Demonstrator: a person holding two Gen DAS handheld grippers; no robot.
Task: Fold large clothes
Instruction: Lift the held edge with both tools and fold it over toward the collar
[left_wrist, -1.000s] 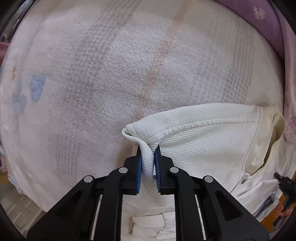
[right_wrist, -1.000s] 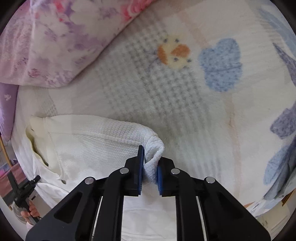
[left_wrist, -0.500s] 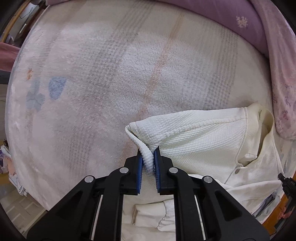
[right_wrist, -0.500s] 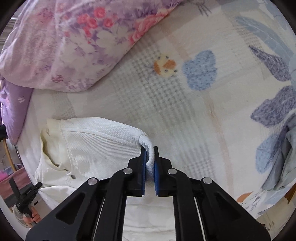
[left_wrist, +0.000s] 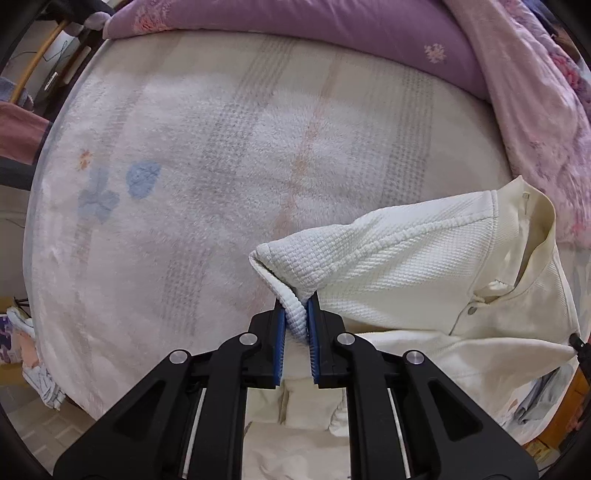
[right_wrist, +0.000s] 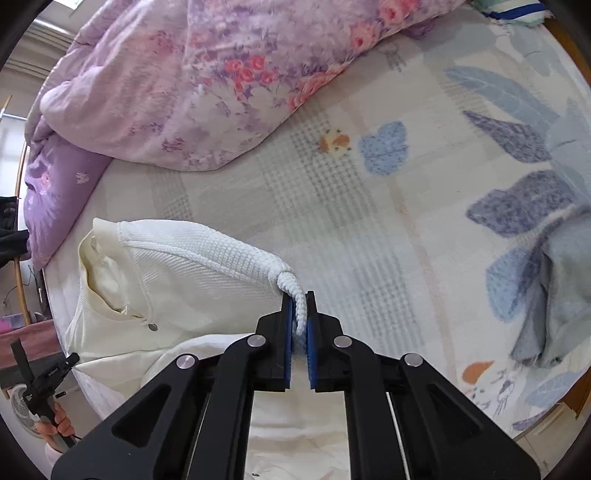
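Cream waffle-knit shirt (left_wrist: 424, 266), collared and buttoned, pinched at both shoulder corners, lifted off the bed (left_wrist: 221, 147), collar sagging between, body hanging below.

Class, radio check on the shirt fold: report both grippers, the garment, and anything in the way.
Left gripper shut on white shirt shoulder. Right gripper clamped on the other shoulder, just tightened. Shirt top raised off blanket. Floral quilt close by the collar.

Waffle-knit cream shirt (left_wrist: 424, 266), fuzzy blanket (left_wrist: 221, 166)
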